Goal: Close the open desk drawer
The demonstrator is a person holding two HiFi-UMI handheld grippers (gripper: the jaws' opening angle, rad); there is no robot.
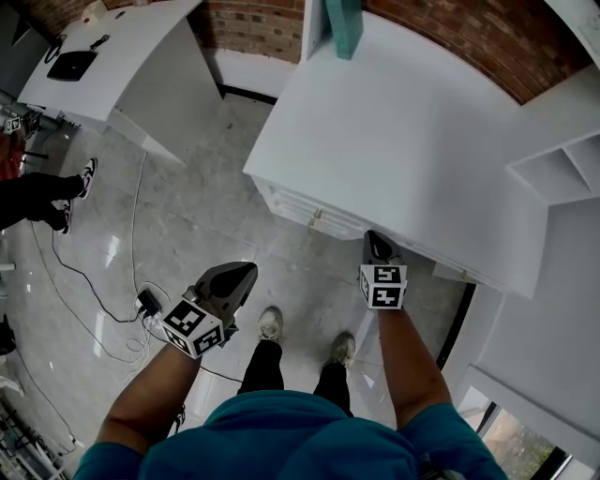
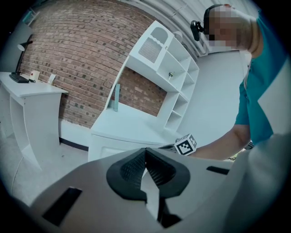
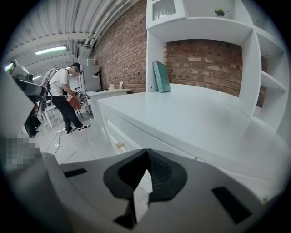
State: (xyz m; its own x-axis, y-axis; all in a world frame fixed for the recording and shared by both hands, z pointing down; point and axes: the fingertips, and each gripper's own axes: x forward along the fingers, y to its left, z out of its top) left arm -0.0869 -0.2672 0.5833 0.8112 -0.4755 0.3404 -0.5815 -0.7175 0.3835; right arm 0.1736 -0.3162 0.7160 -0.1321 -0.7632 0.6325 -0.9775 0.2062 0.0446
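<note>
Hovering by white desk drawer, both grippers clenched, nothing held.
Tip of right gripper just beside drawer front; left gripper farther off, over grey floor.

White desk, teal book upright on top

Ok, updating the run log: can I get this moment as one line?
left tongs: shut, empty, over floor | right tongs: shut, empty, at desk front | drawer: flush or ajar unclear
</note>
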